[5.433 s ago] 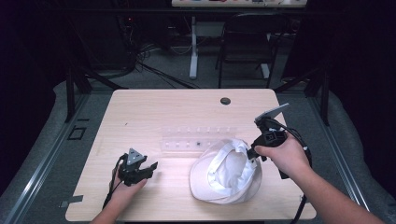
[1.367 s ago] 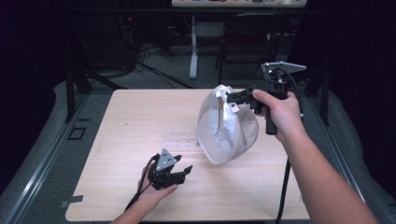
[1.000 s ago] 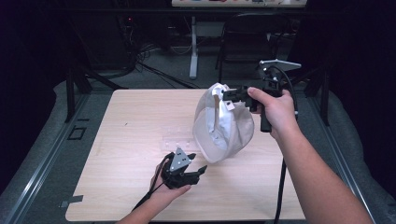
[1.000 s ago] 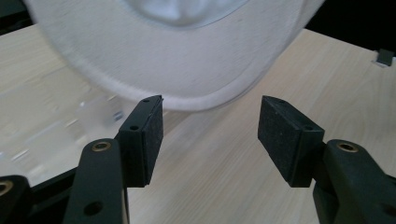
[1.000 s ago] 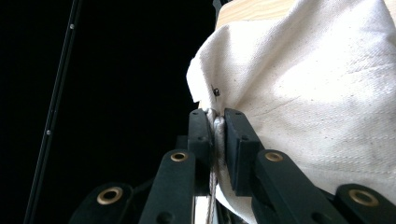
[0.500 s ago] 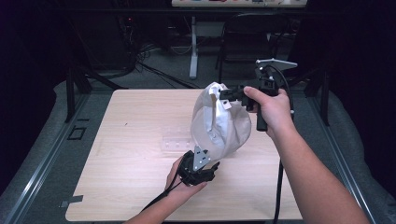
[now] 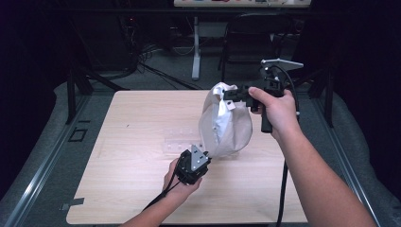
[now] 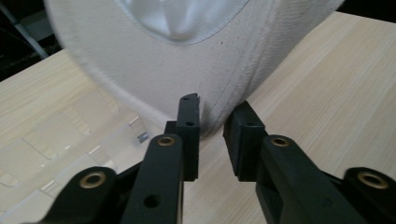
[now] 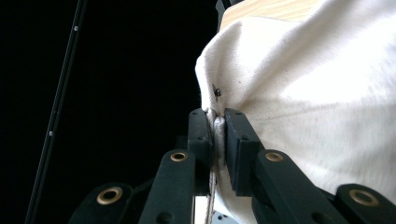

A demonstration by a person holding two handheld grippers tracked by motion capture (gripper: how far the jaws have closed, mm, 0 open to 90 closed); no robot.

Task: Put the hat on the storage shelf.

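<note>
A white cloth cap (image 7: 224,123) hangs upright over the wooden table (image 7: 132,118), its lower edge close to the tabletop. My right gripper (image 7: 227,94) is shut on the cap's top edge and holds it up; in the right gripper view the cloth (image 9: 317,93) is pinched between the jaws of the right gripper (image 9: 218,123). My left gripper (image 7: 204,153) sits low at the cap's bottom left. Its jaws have just been closing, and in the left gripper view the cap's (image 8: 187,56) lower rim is squeezed between the jaws of the left gripper (image 8: 212,126).
A clear plastic strip (image 7: 182,139) lies flat on the table just left of the cap, and it appears beside the left jaws as the strip (image 8: 70,135). Behind the table stand a black chair (image 7: 255,38) and a white stand (image 7: 195,47). Bare wood (image 8: 327,93) lies all round.
The right gripper lifted the cap off the table and holds it raised. The left hand moved right and forward to the cap's lower edge, and its jaws closed onto it.
</note>
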